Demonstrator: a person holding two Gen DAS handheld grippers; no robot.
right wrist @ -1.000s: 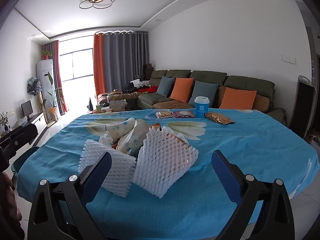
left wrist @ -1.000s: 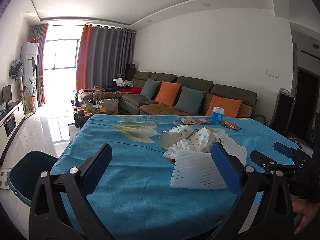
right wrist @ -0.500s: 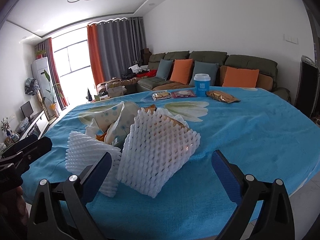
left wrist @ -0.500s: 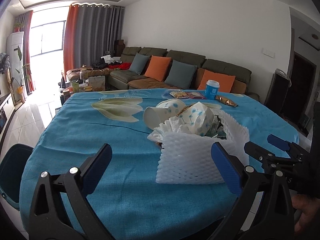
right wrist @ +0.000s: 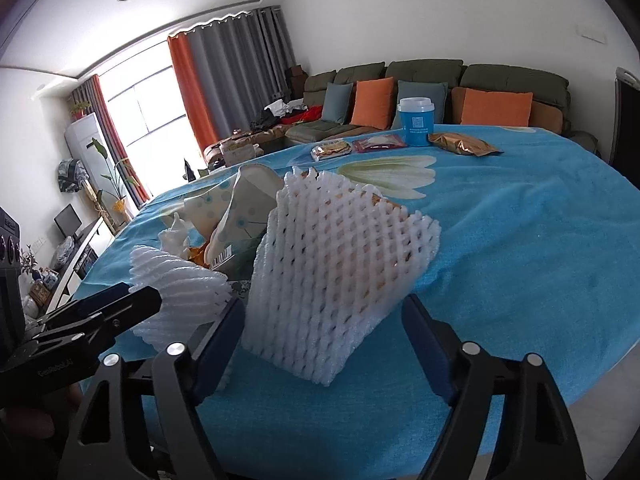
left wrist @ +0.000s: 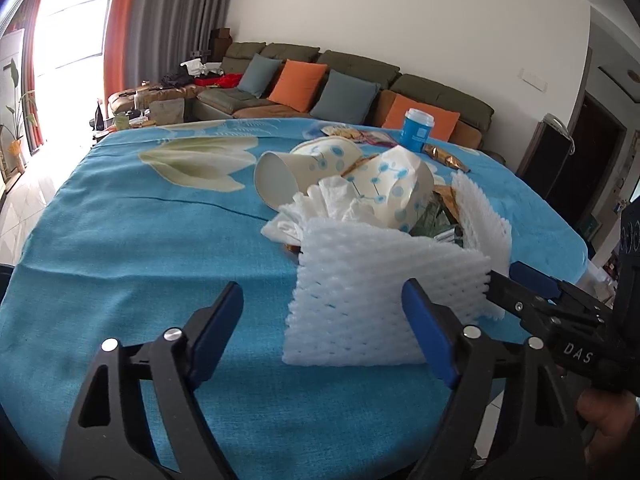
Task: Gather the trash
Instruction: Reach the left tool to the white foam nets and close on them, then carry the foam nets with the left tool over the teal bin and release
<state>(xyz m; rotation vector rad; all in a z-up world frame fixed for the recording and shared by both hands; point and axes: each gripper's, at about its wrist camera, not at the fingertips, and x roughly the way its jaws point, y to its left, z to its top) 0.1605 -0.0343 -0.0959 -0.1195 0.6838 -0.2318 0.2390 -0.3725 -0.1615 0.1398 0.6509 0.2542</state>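
Note:
A heap of trash lies on the blue tablecloth (left wrist: pixel 120 240): two white foam fruit nets, crushed dotted paper cups (left wrist: pixel 304 168), a crumpled tissue (left wrist: pixel 316 208) and wrappers. My left gripper (left wrist: pixel 324 332) is open, its jaws on either side of the near foam net (left wrist: pixel 376 292), not touching it. My right gripper (right wrist: pixel 322 336) is open around the lower edge of the other foam net (right wrist: pixel 340 260). Each gripper shows in the other's view: the right (left wrist: pixel 532 288), the left (right wrist: pixel 120 304).
At the table's far side stand a blue cup with a white lid (right wrist: pixel 416 122), two snack packets (right wrist: pixel 356 146) and a gold wrapper (right wrist: pixel 464 144). A green sofa with orange and grey cushions (left wrist: pixel 320 80) is behind. The table's near edge is right below both grippers.
Both grippers have moved forward and down toward the trash heap. Each foam net now sits between its gripper's open jaws. The bin at the left has left the view.

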